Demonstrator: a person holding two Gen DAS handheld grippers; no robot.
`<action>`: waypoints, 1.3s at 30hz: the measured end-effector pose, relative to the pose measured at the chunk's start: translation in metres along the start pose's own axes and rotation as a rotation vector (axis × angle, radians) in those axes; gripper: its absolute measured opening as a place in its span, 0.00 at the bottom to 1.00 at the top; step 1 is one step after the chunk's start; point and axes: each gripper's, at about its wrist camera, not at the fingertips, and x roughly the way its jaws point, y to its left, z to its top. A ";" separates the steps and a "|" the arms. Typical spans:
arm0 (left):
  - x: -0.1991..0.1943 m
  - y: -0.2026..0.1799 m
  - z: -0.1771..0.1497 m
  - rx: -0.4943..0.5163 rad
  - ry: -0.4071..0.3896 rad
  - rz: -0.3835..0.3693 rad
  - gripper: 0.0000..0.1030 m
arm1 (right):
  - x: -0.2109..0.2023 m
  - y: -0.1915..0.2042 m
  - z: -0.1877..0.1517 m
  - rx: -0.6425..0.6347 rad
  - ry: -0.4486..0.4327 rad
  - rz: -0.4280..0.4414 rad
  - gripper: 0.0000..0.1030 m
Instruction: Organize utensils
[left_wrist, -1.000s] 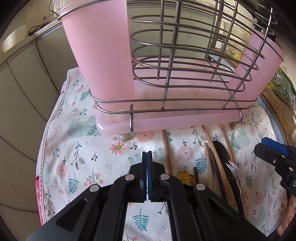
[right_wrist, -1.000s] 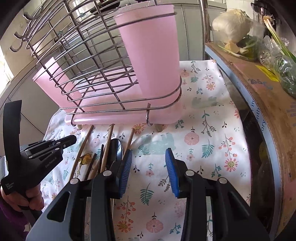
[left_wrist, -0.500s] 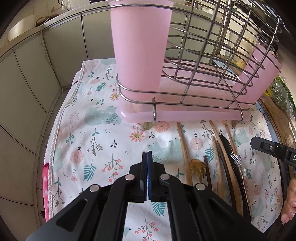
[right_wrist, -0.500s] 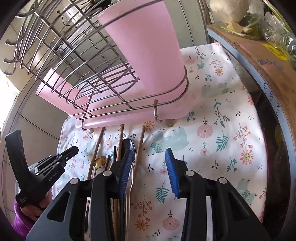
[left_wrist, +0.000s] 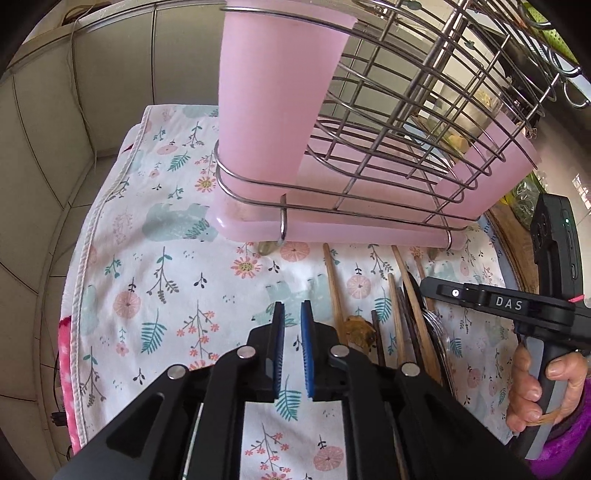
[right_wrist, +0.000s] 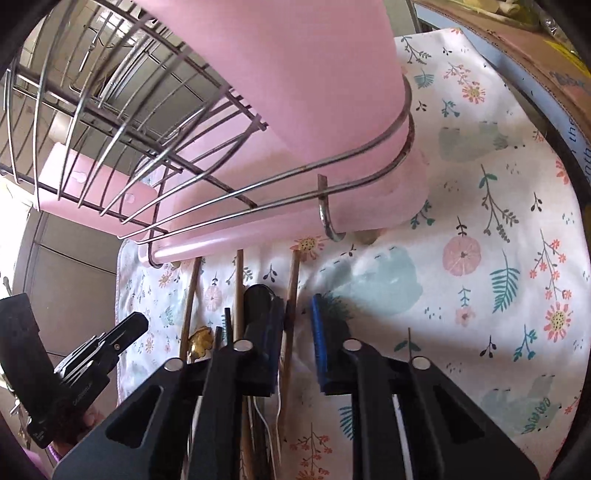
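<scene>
**A:** What crowded the utensils?

**B:** A wire rack (left_wrist: 388, 110) of thin curved steel rods stood just behind them. It sat in a glossy pink plastic tray (left_wrist: 369, 229), with a tall smooth pink cup (left_wrist: 277, 92) held in its corner loop. A steel hook (right_wrist: 327, 218) hung from its lower rail, just above the stick tips. A cardboard box (right_wrist: 554, 74) closed off the far right edge.

**A:** And the utensils themselves?

**B:** They lay side by side on a soft floral cloth (left_wrist: 166, 277), pointing at the tray. They were slim wooden chopsticks (left_wrist: 334, 284) and dark handles, with the shiny tines of a metal fork (left_wrist: 436, 325) among them. A small amber, crumpled-looking piece (left_wrist: 360, 330) sat between two sticks; I couldn't tell what it was.

**A:** The left claw (left_wrist: 291, 306)?

**B:** It hung over bare cloth to the left of the row, well short of the tray. Its ribbed blue pads (left_wrist: 279, 332) were a narrow slit apart and parting, with nothing between them.

**A:** The right claw (right_wrist: 297, 299)?

**B:** It was low over the row's right edge. Its jaws were closing around the rightmost chopstick (right_wrist: 291, 280), which ran close along the left pad. The right pad still showed a gap. A hand (left_wrist: 535, 387) gripped its grey handle.
</scene>
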 end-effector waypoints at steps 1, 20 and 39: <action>0.002 -0.003 0.002 0.002 0.007 -0.006 0.12 | 0.000 -0.001 0.001 0.004 -0.005 0.002 0.06; 0.060 -0.057 0.035 0.088 0.123 0.112 0.06 | -0.059 0.003 -0.016 -0.080 -0.199 -0.121 0.06; -0.007 -0.033 0.025 0.065 -0.007 0.083 0.05 | -0.090 0.029 -0.023 -0.153 -0.340 -0.195 0.06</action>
